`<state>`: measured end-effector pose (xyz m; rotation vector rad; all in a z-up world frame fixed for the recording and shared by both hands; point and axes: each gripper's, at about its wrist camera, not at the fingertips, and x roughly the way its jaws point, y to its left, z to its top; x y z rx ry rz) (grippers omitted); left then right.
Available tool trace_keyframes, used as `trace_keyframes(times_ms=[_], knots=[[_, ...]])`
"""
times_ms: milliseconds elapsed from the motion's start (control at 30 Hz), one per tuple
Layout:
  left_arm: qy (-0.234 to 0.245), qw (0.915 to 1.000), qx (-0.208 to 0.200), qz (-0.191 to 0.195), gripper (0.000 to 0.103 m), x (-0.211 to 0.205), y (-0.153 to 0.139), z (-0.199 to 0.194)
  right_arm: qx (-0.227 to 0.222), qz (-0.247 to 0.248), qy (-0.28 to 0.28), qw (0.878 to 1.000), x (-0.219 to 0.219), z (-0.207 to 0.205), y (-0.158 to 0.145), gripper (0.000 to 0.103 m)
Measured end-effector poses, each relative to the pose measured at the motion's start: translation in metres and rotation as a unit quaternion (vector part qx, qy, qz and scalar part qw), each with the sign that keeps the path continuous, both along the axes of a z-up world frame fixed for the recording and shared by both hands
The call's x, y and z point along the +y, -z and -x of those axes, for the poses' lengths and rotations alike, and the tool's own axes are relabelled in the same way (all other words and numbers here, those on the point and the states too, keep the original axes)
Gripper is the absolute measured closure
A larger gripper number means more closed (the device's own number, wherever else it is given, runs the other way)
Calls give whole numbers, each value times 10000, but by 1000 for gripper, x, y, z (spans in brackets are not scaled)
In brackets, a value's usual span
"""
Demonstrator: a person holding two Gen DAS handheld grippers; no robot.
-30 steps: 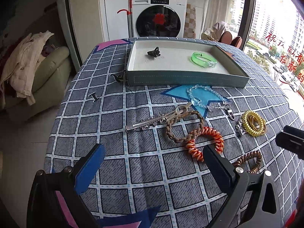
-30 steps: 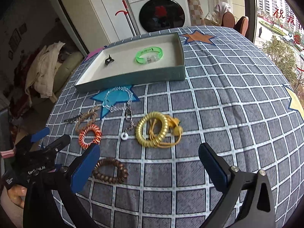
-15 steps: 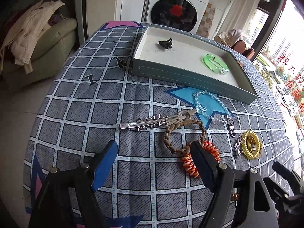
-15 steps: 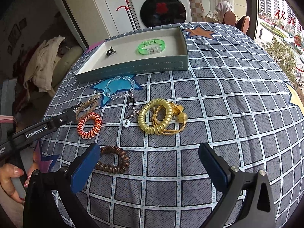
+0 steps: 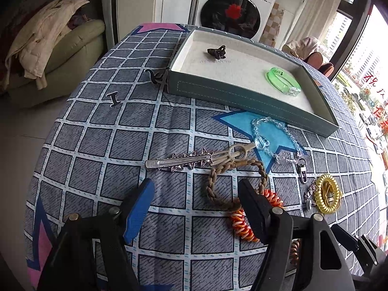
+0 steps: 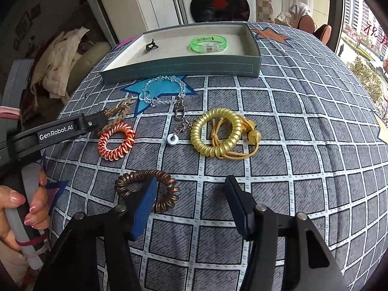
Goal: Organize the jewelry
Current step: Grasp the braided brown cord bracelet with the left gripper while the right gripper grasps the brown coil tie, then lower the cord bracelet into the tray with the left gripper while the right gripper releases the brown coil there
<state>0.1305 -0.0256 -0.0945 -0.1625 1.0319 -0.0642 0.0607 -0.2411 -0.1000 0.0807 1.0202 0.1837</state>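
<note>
Tabletop (image 6: 303,111) under woven cloth, matt, printed grid. Tray (image 6: 184,66): card-like walls, matt teal, stitched edge; pale matt lining. Green bangle (image 6: 208,43): translucent glossy plastic. Beaded bracelet (image 6: 165,89): clear glassy beads, shiny metal clasp. Hair clip (image 5: 179,161): polished metal, spiky studs. Braided loop (image 5: 232,181): rough brown cord. Gold coil tie (image 6: 215,133), orange coil tie (image 6: 116,141), brown coil tie (image 6: 148,189): glossy plastic spiral. Right claw (image 6: 191,206): matt black plastic, one pad blue, foam-like.

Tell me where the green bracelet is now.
The green bracelet lies inside the tray, toward its right end in the right wrist view, apart from the small dark clip.
</note>
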Motion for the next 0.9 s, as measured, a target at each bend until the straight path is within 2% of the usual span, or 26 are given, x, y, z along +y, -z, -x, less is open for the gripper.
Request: trace_keyframes(times_ms=[100, 167, 233, 333, 367, 433, 500, 533, 600, 767, 900], knots=[[16, 9999, -27, -144, 23, -5, 0, -1, -47, 175, -142, 9997, 9, 0, 1, 47], [42, 9998, -35, -202, 23, -8, 0, -1, -100, 351, -251, 9990, 16, 2, 2, 49], [72, 9994, -63, -331, 32, -10, 0, 0, -162, 533, -354, 9978, 22, 4, 3, 50], [180, 9985, -100, -509, 39, -15, 0, 2, -198, 629, -445, 9968, 26, 6, 3, 53], [216, 9978, -130, -609, 48, -17, 0, 4, -203, 645, -461, 9966, 27, 6, 3, 54], [304, 9972, -156, -671, 49, -18, 0, 6, -205, 653, -475, 9965, 27, 6, 3, 57], [397, 9964, -202, -715, 72, -19, 0, 8, -205, 662, -487, 9964, 27, 5, 3, 63], [449, 9962, -213, -717, 73, -20, -1, 8, -215, 685, -495, 9962, 27, 6, 3, 67], [523, 9962, -243, -650, 74, -18, -1, 10, -229, 677, -520, 9961, 28, 7, 3, 85], [551, 9980, -279, -122, 75, -5, -2, 18, -239, 515, -451, 9974, 24, 10, 2, 89], [648, 9971, -393, 86, 75, 1, -9, 26, -255, 305, -365, 9985, 15, 12, -2, 90]])
